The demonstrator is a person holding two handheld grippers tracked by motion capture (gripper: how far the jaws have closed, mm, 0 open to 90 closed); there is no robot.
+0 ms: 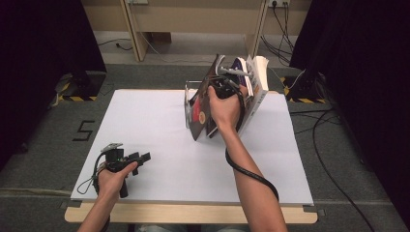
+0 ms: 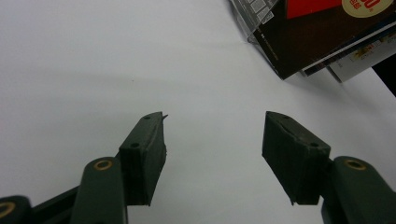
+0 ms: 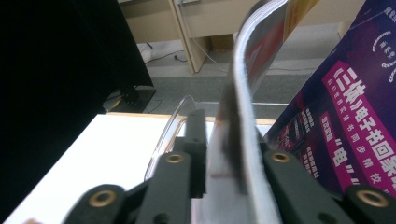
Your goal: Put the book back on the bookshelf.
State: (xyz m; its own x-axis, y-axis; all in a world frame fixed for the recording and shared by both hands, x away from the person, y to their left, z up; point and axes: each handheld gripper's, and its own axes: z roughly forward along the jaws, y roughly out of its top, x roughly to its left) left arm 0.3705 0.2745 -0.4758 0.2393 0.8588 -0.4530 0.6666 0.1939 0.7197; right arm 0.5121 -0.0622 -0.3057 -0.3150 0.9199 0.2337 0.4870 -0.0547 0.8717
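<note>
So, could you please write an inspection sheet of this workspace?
Surface: white table top, bare around the books.
Job's things: leaning books in a clear bookend; a thin dark book bends between the right tongs.
Clutter: nothing seen.
Grippers: left tongs open, low over the sheet; right tongs shut on the thin dark book.
Cables: black cable along the right forearm; more on the floor.
Surroundings: black curtains, grey floor.

dark-covered book (image 1: 199, 112) leans upright among others at the table's far edge.
</note>
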